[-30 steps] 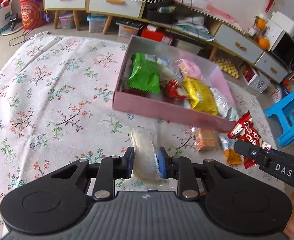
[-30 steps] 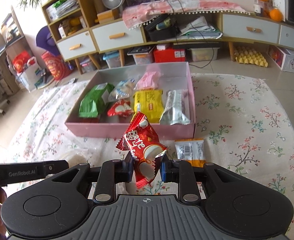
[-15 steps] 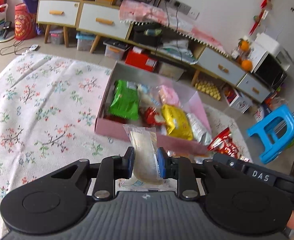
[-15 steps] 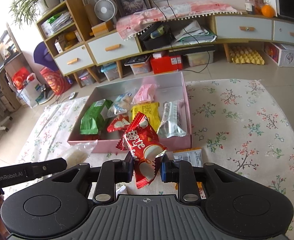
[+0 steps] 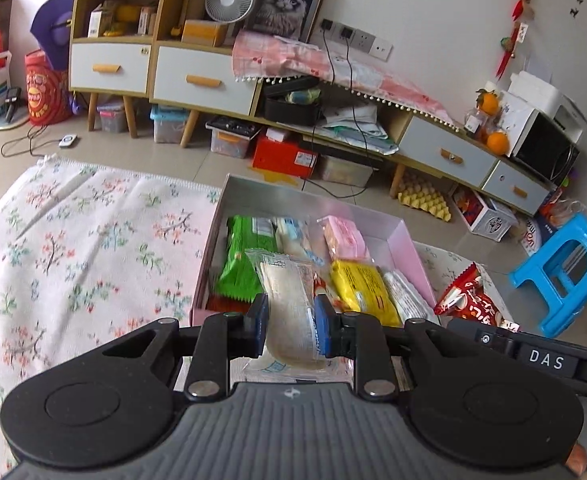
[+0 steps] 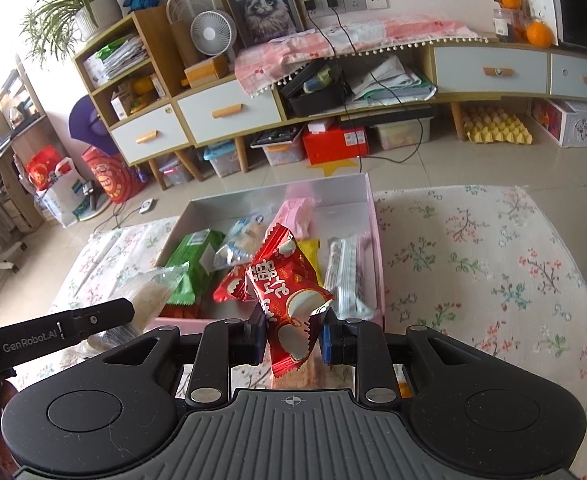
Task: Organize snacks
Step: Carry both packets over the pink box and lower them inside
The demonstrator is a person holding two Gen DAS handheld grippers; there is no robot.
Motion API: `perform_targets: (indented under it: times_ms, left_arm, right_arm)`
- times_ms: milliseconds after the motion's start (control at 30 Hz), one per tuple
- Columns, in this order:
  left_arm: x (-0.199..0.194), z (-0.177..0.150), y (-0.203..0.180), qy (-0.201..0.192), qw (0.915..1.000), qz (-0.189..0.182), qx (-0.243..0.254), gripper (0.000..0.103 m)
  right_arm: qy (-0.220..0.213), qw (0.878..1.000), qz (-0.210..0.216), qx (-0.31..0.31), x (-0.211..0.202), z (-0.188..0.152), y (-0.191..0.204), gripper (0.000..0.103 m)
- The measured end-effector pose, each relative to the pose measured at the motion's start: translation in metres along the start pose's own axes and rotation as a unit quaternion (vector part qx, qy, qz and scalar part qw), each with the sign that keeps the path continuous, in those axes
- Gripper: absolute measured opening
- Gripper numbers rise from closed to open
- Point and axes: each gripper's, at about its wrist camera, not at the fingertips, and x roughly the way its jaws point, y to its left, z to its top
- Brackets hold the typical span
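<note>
Snacks clamped: clear packet (image 5: 289,304) in left gripper (image 5: 290,330), red packet (image 6: 287,292) in right gripper (image 6: 292,334).

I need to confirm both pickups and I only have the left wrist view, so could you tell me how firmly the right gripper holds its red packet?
Observer: The right gripper is shut on the red packet, pinching its lower half.
Operator: Thank you. Is there free room in the pink box?
Observer: Yes, the far right corner of the pink box shows bare floor.
Operator: Does anything lie under the right gripper?
Observer: An orange-edged packet peeks out beneath it on the floral cloth.
</note>
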Motion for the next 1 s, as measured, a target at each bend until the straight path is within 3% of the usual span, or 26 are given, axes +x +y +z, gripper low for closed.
perform_targets:
  times_ms: [633, 900, 1000]
  left_arm:
    - [0.049, 0.021, -0.004, -0.006, 0.9994, -0.03, 0.016, 0.022]
    - [0.061, 0.012, -0.01, 0.052, 0.9966, -0.053, 0.037, 0.022]
    - [0.065, 0.013, -0.012, 0.104, 0.992, -0.041, 0.058, 0.022]
  right_arm:
    - [0.01, 0.998, -0.014, 0.061, 0.057, 0.044, -0.037, 0.024]
    - [0.022, 0.996, -0.008, 0.088, 0.085, 0.049, -0.047, 0.024]
    - [0.024, 0.996, -0.009, 0.086, 0.09, 0.051, -0.046, 0.024]
